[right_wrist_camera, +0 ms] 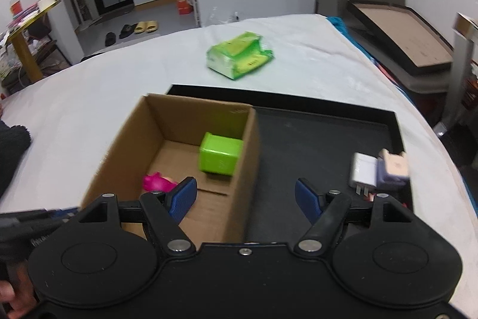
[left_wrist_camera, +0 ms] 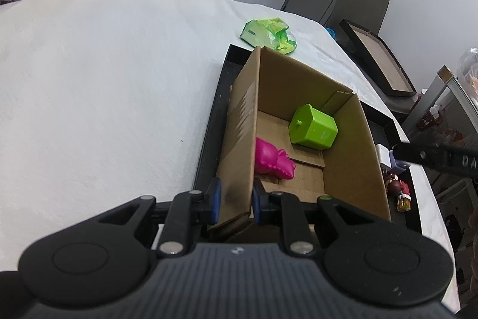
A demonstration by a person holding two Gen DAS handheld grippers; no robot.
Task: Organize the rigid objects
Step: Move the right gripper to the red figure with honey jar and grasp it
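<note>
While the white-covered desk [left_wrist_camera: 89, 79] lies bare along its left side, the left hand-held gripper [left_wrist_camera: 236, 201] is clenched on the near left wall of the cardboard box [left_wrist_camera: 349, 139], one blue pad outside the wall and one inside. That box stands open-topped in the left part of a shallow black tray [right_wrist_camera: 328, 139], which sits toward the desk's right edge. Inside the box, a magenta toy figure [left_wrist_camera: 273, 162] lies on the floor against the left wall, and a lime-green lidded cube [left_wrist_camera: 313, 129] rests tilted near the far right corner; faint pale marks show on the cube's side, too blurred to read. Beyond the tray, toward the desk's far edge, lies a green plastic packet [right_wrist_camera: 239, 59] whose printing cannot be read. The right hand-held gripper [right_wrist_camera: 245, 199] hangs released, its jaws spread wide above the box's right wall and the bare tray floor, grasping nothing. Further right, in the tray's right part, a white plug adapter [right_wrist_camera: 363, 174] lies touching a lilac and beige block [right_wrist_camera: 393, 169]; a small brown figurine [left_wrist_camera: 395, 186] and a little yellow bottle [left_wrist_camera: 403, 203] lie near the tray's near right corner. Off the desk's right edge stands a dark-framed board [right_wrist_camera: 403, 35].
</note>
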